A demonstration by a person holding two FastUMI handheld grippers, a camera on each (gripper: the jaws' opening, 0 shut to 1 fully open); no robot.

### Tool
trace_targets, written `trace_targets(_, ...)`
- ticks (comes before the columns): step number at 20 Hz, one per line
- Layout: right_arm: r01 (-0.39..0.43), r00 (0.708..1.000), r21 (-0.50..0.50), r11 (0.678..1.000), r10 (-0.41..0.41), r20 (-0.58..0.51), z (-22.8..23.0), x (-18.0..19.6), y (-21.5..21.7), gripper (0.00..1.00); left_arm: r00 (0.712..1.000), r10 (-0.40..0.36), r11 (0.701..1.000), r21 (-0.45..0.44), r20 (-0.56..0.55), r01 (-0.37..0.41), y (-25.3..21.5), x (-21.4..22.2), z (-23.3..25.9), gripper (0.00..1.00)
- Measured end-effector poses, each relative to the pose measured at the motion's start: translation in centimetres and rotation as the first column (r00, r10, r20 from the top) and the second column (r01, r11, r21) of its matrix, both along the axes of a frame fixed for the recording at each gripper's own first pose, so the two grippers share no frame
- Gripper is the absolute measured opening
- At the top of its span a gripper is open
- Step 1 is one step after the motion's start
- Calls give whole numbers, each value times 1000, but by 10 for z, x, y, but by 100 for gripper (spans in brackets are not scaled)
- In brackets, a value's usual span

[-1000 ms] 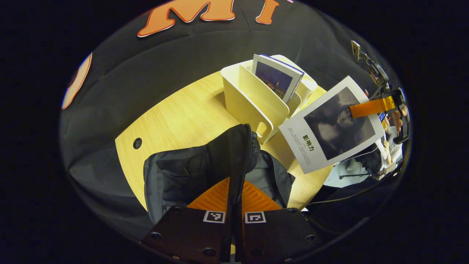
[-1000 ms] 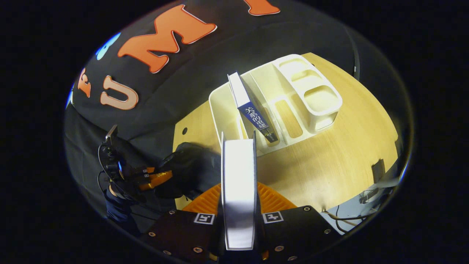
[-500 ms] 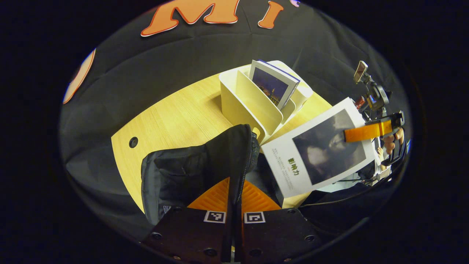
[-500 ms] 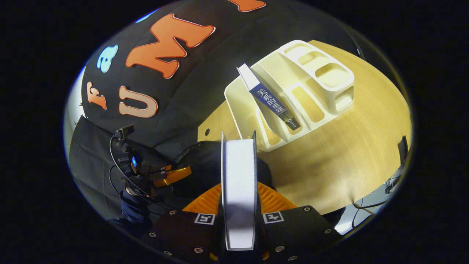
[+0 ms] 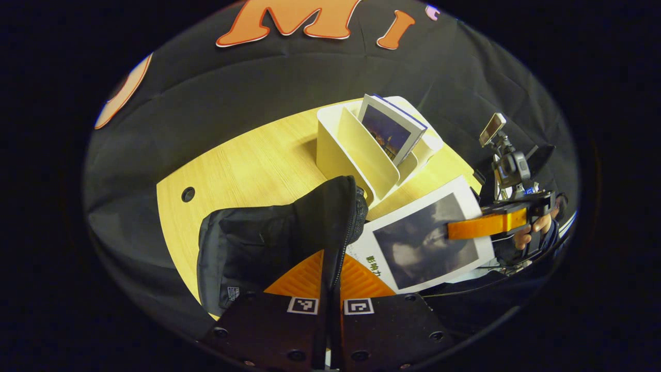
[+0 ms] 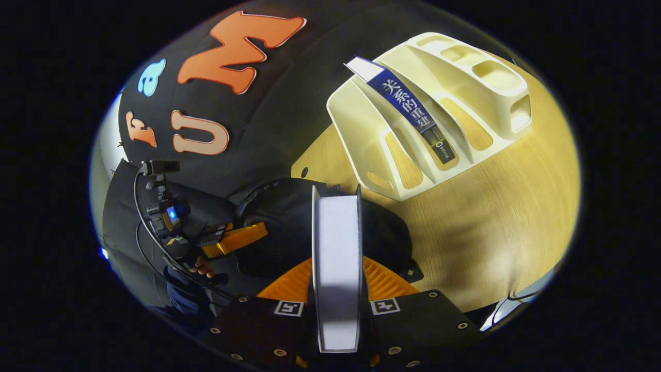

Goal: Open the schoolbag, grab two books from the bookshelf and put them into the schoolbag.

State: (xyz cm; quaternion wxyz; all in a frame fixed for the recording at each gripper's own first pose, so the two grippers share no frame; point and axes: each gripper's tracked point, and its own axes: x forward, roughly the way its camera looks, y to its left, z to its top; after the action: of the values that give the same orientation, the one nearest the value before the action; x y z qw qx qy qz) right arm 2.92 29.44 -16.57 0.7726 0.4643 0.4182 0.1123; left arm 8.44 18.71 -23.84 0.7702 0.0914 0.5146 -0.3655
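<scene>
In the left gripper view, the left gripper (image 5: pixel 329 281) pinches the raised flap of the black schoolbag (image 5: pixel 268 243), which sits on the wooden table (image 5: pixel 242 165). Farther right, the right gripper (image 5: pixel 467 227) holds a white book (image 5: pixel 421 243) over the bag's opening. A second book (image 5: pixel 390 126) stands in the cream bookshelf (image 5: pixel 356 155).

In the right gripper view, the right gripper (image 6: pixel 336 289) clamps the white book (image 6: pixel 336 258) edge-on above the schoolbag (image 6: pixel 289 222); the bookshelf (image 6: pixel 428 113) stands beyond, and the left gripper (image 6: pixel 235 238) grips the bag at the left.
</scene>
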Motion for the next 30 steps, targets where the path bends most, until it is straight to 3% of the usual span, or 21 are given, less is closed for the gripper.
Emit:
trace_targets(8,85,996,171,982,-86,1,-22,32,27,32,1000,8,999,-32,-7,-8,6,3,3,4)
trace_targets(13,106,994,153,982,-103,-30,-48,45,43,33,1000,21,998,-51,-15,-21,2,5,2,5)
trace_targets(20,147,987,185,972,-156,32,-54,82,81,33,999,32,996,-84,-27,-34,-3,2,0,4)
trace_targets(26,128,989,189,974,-140,48,-67,97,110,33,999,27,995,-93,-27,-29,-4,2,1,4)
trace_targets(30,121,993,193,974,-119,-22,-76,96,122,34,998,42,994,-100,-48,-46,-6,0,0,4)
